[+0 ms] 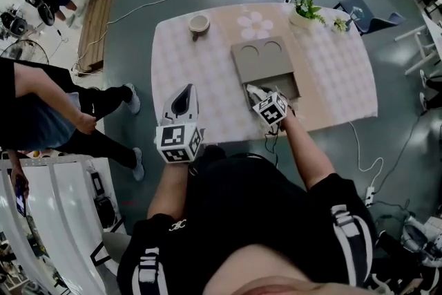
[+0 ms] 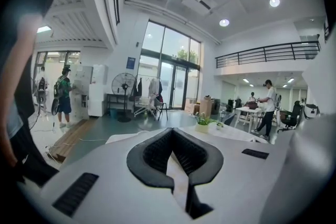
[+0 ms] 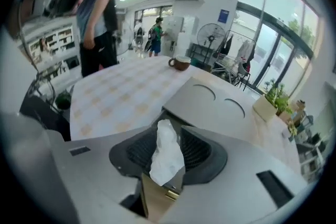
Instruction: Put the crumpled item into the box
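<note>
Noted right claw [image 3: 169,139] wide open above box [image 3: 210,99] opening, crumpled paper [image 3: 167,153] standing loose between pads [image 3: 198,152], unpinched, not yet inside; could cling to ribbed pad and land on counter [image 3: 121,92] if pulled away early.

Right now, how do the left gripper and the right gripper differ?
The left gripper has its jaws together, empty; the right gripper has them apart around crumpled paper. The left gripper is at the table edge; the right gripper is over the box. Both are white.
</note>
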Motion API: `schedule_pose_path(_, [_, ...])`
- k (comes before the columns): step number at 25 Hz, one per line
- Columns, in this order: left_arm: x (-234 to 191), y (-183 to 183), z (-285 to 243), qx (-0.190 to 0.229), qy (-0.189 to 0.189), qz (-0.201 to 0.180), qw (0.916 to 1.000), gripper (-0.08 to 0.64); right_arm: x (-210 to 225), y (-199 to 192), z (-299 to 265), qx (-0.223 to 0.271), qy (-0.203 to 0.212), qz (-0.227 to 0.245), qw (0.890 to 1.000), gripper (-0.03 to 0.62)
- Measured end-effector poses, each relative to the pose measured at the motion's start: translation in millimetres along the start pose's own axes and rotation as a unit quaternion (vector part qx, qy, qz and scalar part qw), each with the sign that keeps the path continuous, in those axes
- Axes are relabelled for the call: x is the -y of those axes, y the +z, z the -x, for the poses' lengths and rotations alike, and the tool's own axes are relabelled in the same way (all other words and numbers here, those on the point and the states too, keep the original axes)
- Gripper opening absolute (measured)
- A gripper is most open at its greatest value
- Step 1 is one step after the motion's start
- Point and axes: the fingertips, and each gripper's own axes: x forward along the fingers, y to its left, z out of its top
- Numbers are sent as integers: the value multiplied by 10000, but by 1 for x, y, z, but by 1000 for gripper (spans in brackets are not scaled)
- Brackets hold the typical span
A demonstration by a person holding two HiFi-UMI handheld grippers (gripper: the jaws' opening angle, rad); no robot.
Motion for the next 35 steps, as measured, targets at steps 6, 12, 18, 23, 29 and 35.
schedule_pose_path(6, [20,6,-14,38,-311,-37,9995,2,41,51,64,1743,-274,-1684,9698,120])
schedule_pose_path(12, [36,13,-25,113,-480,-86,9987,2,90,93,154,3334,-1103,-2295,9077,117])
schedule_pose_path(18, [47,24,-41,239,-698,-152,9972,2,112,121,234,3992,-2188,-2012,8674,2])
schedule_pose_path(23, [51,29,-45,289,-785,-194,9963,2,108,124,261,4136,-2403,-1986,8554,2])
schedule_pose_path(29, [51,37,-49,359,-816,-232,9957,2,110,126,263,4213,-2447,-2002,8500,2])
schedule_pose_path(35, [46,40,-51,417,-816,-253,9955,2,111,129,257,4186,-2431,-1997,8519,2])
